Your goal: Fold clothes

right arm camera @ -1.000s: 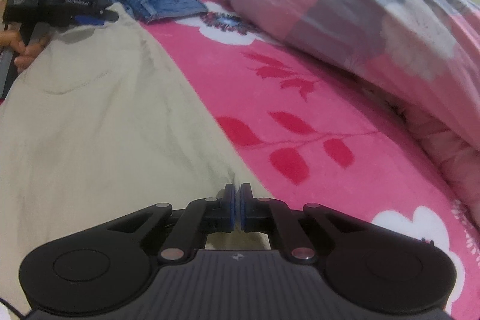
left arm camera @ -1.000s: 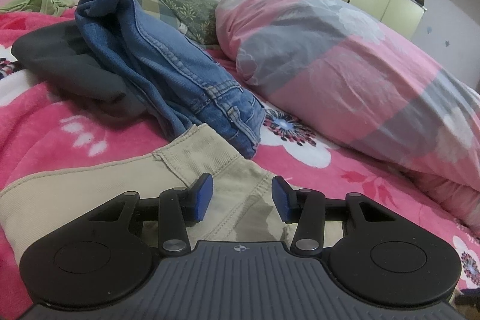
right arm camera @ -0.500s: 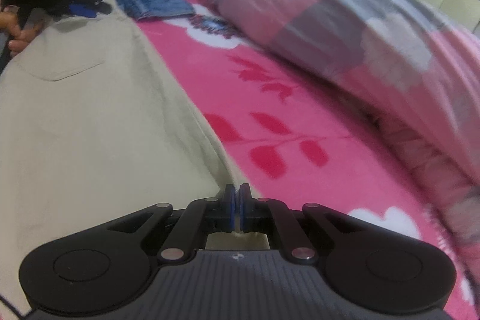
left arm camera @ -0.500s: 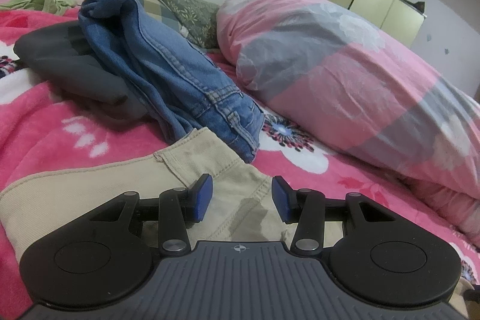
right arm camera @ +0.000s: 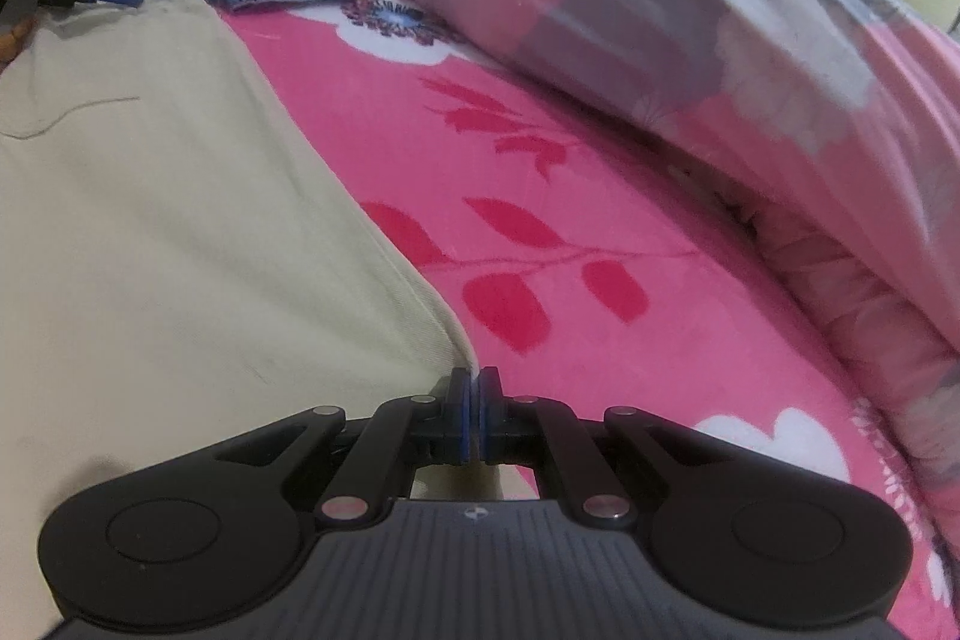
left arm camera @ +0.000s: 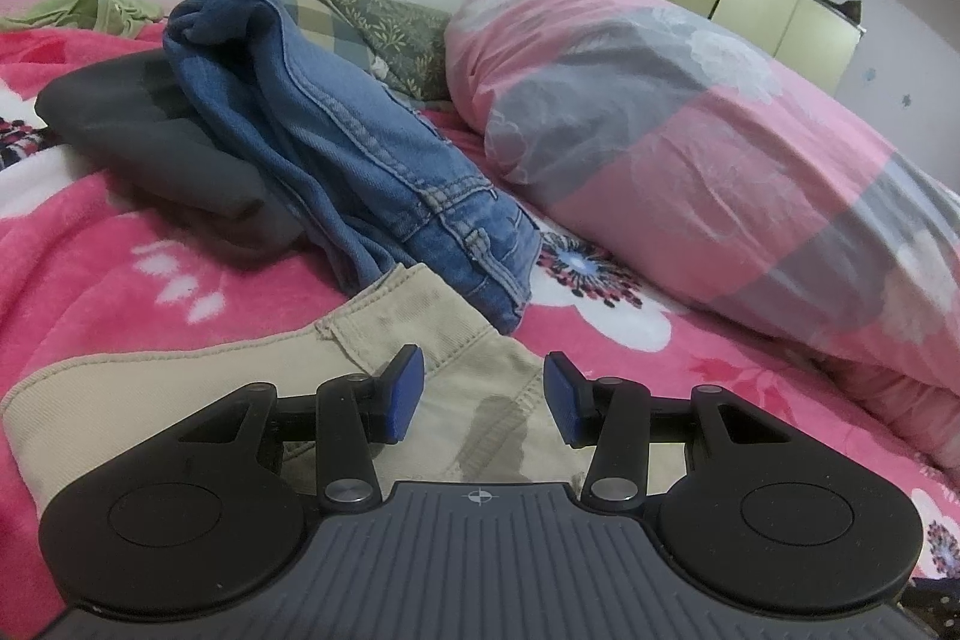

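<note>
Left view: my left gripper (left arm camera: 483,397) is open over the beige trousers' (left arm camera: 180,388) waistband on the bed (left arm camera: 108,244); closing here could grab one layer only. No text.
Right view: right gripper (right arm camera: 474,415) pinches the trousers' edge; thin bite, may slip. Lettering on the other gripper is unreadable.

The near trousers (right arm camera: 156,232) are plain beige, and the far jeans (left arm camera: 360,142) are faded blue beside a dark grey garment (left arm camera: 150,142). The blanket (right arm camera: 540,220) is hot pink with red leaves and white flowers; the quilt (left arm camera: 690,148) on the right has pink and grey blocks.
</note>
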